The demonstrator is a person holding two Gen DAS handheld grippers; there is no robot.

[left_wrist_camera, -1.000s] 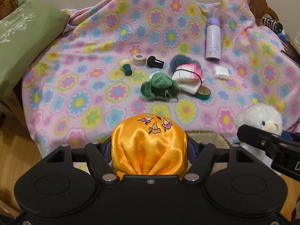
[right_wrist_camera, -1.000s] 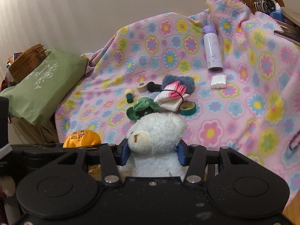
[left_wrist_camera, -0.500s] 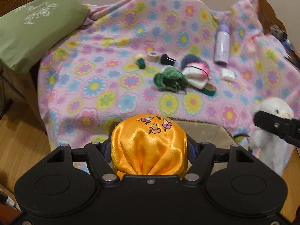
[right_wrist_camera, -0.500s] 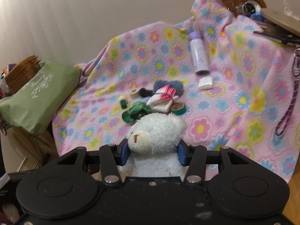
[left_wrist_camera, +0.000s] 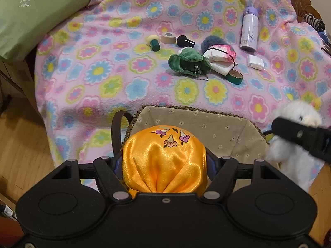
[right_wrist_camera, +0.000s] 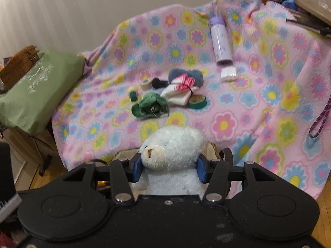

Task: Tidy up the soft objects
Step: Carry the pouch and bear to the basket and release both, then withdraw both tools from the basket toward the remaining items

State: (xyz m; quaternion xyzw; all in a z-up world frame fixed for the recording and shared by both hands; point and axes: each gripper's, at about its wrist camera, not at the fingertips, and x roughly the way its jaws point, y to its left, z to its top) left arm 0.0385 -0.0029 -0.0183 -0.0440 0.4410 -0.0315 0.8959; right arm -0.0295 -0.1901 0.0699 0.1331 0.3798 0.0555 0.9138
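Note:
My left gripper (left_wrist_camera: 164, 163) is shut on an orange satin pouch (left_wrist_camera: 163, 153) with small embroidered flowers, held just above a fabric-lined woven basket (left_wrist_camera: 206, 124) in front of the bed. To the right, a white teddy bear (left_wrist_camera: 298, 111) hangs beside the basket, with a finger (left_wrist_camera: 300, 134) of the right gripper across it. In the right wrist view my right gripper (right_wrist_camera: 169, 167) is shut on that bear (right_wrist_camera: 173, 144), its blue pads pressed on the neck. A green plush (left_wrist_camera: 188, 62) and a tied white and pink cloth bundle (left_wrist_camera: 219, 55) lie on the flowered blanket (left_wrist_camera: 103, 72).
A purple bottle (left_wrist_camera: 249, 31), two tape rolls, a small brush and a white packet (left_wrist_camera: 255, 62) lie on the blanket. A green pillow (left_wrist_camera: 35, 10) sits at the left. Wooden floor (left_wrist_camera: 18, 144) shows below the bed. A purple cord (right_wrist_camera: 320, 117) hangs at the right.
The left gripper has sunk with the pouch, and the lined basket has come into view under it. The right gripper kept its hold on the bear with only a small shift.

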